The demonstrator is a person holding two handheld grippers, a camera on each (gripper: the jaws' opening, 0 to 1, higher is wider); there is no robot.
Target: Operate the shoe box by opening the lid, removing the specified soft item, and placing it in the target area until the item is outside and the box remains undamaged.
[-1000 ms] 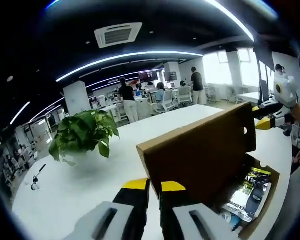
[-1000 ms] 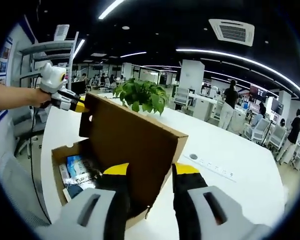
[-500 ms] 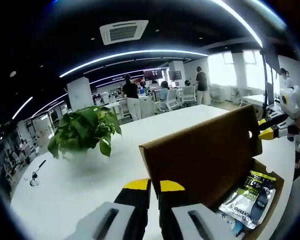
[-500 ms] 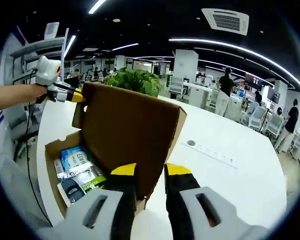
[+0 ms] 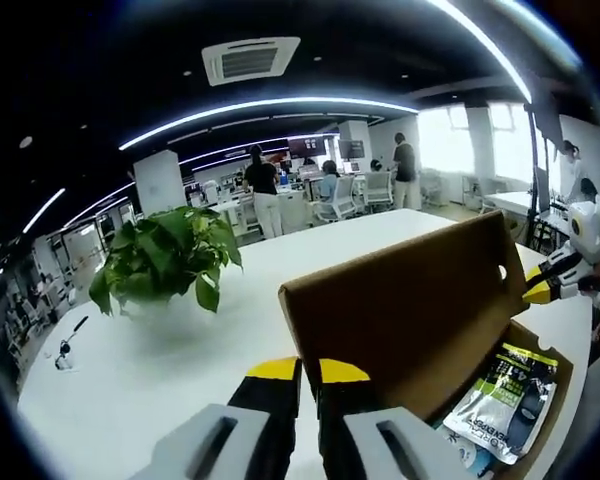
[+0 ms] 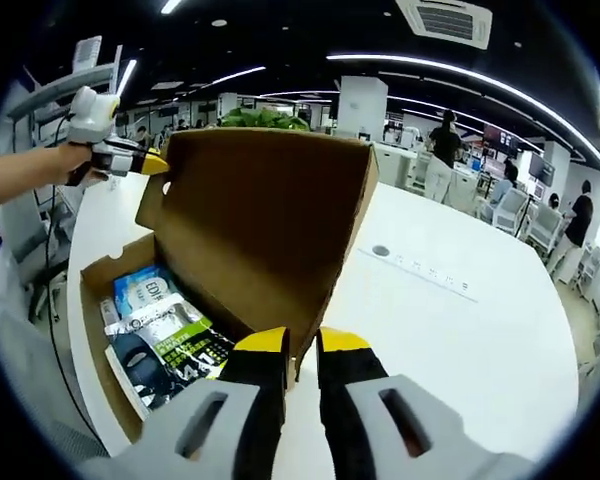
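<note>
Standing on the white counter (image 6: 450, 330), the brown cardboard shoe box (image 6: 110, 290) has its lid (image 6: 260, 230) raised nearly upright. Each tool grips a corner of that lid: the left tool (image 5: 298, 372) is clenched on one edge, the right tool (image 6: 302, 342) on the opposite one. Inside the box lie soft packets (image 6: 165, 335); one blue-and-white label starts with "ED", the rest being too small to read. A potted green plant (image 5: 165, 262) stands on the counter near the box.

Matt brown cardboard lid (image 6: 265, 210); glossy plastic packets (image 6: 165, 335); smooth white table (image 6: 460, 340).
</note>
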